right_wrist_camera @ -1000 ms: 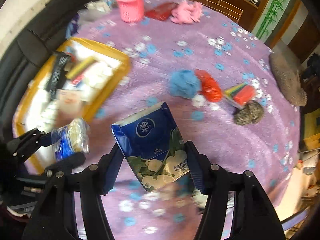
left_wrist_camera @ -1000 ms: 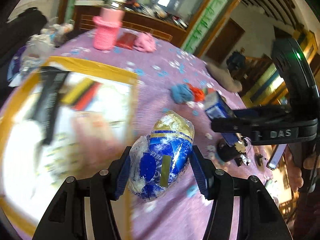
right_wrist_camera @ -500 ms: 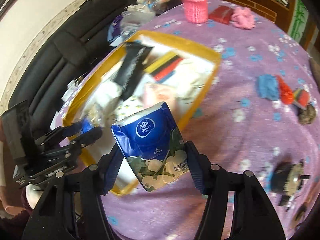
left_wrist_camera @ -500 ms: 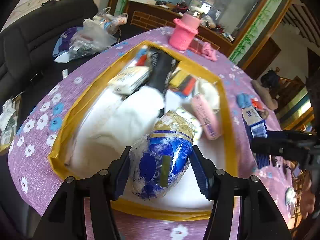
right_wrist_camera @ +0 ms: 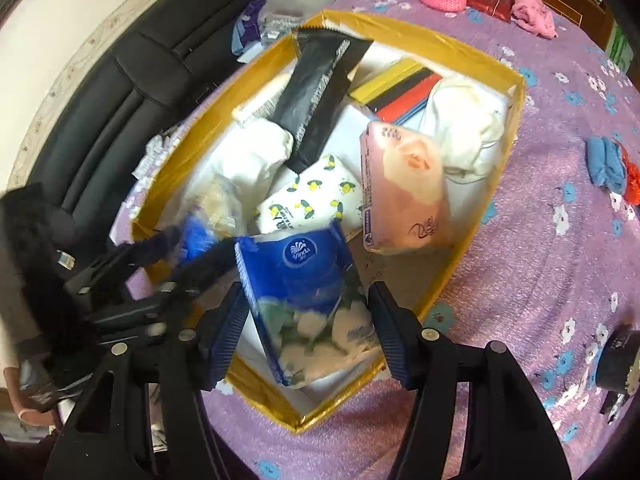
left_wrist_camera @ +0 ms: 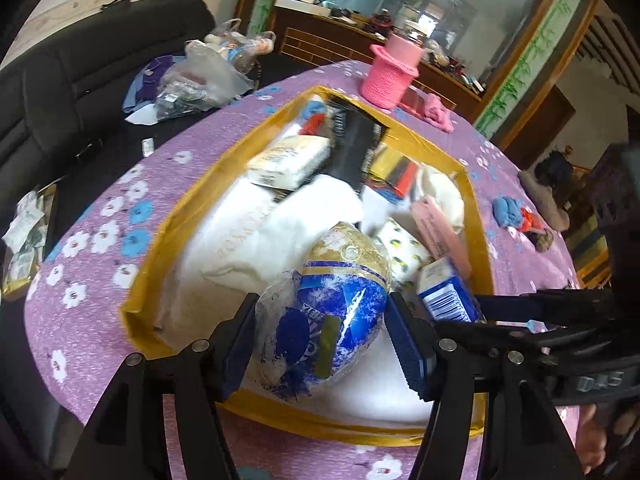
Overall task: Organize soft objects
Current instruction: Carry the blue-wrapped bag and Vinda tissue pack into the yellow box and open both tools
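Purple floral cloth covers the tabletop (right_wrist_camera: 560, 240), where a yellow-rimmed box (right_wrist_camera: 472, 248) sits crowded with soft packs. The left hand-held gripper (left_wrist_camera: 320, 332) hangs over the box's near end with a blue and gold plastic bag (left_wrist_camera: 332, 312) between its jaws; those jaws have just been opening, and a small gap shows at the right pad, so the bag seems barely pinched, if at all. The right hand-held gripper (right_wrist_camera: 306, 328) clamps a blue tissue pack (right_wrist_camera: 304, 300) over the box's near corner, just beside the left one. A pink tissue pack (right_wrist_camera: 400, 192) and a black pouch (right_wrist_camera: 320, 96) lie inside the box. Blue cloth (right_wrist_camera: 604, 164) rests on the tabletop, well apart.
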Motion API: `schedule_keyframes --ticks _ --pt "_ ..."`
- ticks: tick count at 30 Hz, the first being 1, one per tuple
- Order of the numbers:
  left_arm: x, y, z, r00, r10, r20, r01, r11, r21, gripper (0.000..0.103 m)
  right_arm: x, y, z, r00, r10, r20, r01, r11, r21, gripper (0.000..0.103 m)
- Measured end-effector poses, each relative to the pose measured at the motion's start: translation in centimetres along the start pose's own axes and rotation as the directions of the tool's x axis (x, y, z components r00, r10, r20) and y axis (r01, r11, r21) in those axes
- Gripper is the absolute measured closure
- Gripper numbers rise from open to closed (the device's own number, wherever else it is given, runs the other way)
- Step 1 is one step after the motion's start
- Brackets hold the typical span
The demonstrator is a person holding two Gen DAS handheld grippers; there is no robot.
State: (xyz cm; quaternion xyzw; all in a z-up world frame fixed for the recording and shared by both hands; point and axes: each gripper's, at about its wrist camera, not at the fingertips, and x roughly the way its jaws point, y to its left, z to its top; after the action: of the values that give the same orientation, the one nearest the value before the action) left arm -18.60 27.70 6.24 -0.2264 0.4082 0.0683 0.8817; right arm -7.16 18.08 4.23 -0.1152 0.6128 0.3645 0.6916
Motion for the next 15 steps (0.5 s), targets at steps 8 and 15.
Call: schedule_keyframes --ticks 8,15 --pt "-1.4 0.1 -0.2 0.999 -0.009 0.034 0.009 1.0 0.004 0.029 1.1 -0.5 1.2 0.989 -0.145 0.038 0.145 0.989 0.002 0.044" --pt "-3.7 -1.6 -0.4 0.985 0.084 0.148 -0.093 0.994 0.053 0.015 -1.0 -1.3 0.1 0.994 -0.034 0.106 0.03 0.999 0.037 0.04"
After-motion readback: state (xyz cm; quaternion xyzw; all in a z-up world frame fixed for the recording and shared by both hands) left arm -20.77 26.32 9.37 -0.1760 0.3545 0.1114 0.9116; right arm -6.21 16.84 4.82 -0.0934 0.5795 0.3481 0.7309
